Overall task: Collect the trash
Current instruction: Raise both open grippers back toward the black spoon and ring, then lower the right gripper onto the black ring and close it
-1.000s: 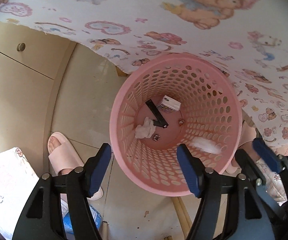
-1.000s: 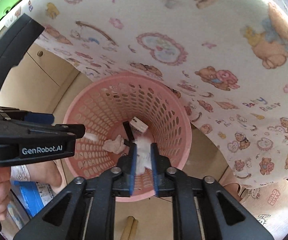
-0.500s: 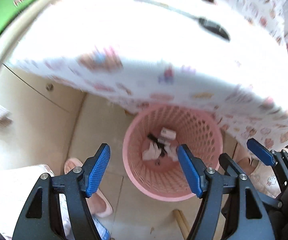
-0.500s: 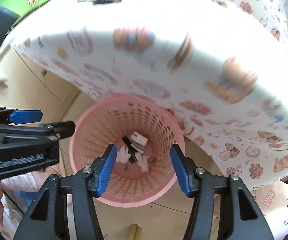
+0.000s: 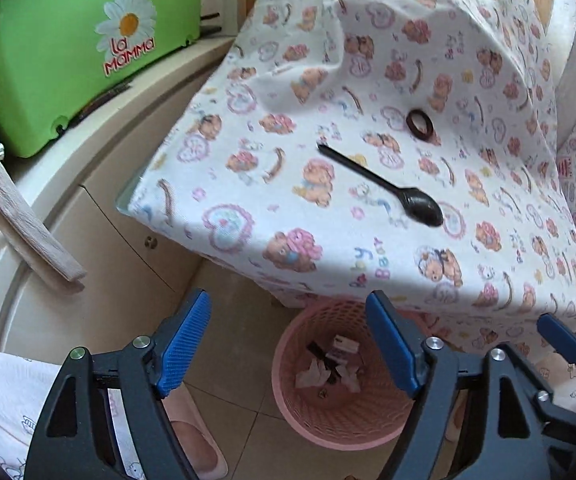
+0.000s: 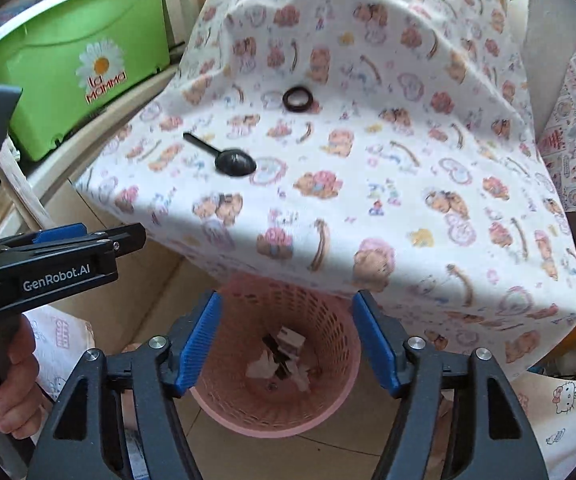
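Table under bear-print cloth [image 5: 248, 128]: black spoon [image 5: 383, 188], dark ring [image 5: 419, 123]. Floor [image 5: 244, 320]: pink basket [image 5: 339, 424].

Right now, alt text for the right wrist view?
Open right gripper hangs empty above a pink basket of paper scraps on the floor. Behind, a black spoon and black ring lie on a bear-print tablecloth.
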The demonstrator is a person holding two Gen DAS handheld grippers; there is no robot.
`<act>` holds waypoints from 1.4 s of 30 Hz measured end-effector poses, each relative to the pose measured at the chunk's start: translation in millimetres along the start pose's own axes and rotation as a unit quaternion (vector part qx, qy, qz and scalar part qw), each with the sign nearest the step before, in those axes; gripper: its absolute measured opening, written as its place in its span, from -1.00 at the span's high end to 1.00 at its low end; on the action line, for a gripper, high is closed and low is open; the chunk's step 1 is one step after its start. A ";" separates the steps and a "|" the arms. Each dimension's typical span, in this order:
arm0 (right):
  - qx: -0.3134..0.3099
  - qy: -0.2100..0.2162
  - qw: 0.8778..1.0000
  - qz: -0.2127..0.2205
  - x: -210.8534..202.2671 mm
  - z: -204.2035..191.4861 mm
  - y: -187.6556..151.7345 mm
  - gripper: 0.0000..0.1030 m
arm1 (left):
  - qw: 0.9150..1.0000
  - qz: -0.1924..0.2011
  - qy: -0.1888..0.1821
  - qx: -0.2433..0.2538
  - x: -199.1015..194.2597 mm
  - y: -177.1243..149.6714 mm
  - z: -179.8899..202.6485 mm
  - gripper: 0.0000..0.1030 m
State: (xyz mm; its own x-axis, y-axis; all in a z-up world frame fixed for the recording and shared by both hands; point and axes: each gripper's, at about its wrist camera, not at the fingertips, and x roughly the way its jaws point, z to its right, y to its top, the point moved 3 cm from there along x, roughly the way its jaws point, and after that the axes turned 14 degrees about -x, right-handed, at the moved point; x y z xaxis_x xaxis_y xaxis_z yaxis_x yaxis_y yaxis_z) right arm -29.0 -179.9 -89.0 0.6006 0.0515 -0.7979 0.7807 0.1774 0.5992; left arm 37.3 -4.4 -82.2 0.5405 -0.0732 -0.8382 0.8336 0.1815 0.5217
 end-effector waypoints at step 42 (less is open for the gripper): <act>0.025 -0.011 0.998 0.058 -2.1 35.6 68.9 -0.45 | 0.994 0.102 0.024 -0.034 -14.3 48.6 -20.0 -0.66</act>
State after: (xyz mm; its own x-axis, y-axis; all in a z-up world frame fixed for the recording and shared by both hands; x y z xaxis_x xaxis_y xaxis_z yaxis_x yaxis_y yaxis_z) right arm 29.6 -202.8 -43.6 0.6906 0.0466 -0.7218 0.7132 0.1216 0.6903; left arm 67.8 25.0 -48.1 0.6901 0.0183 -0.7235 0.6968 0.2537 0.6709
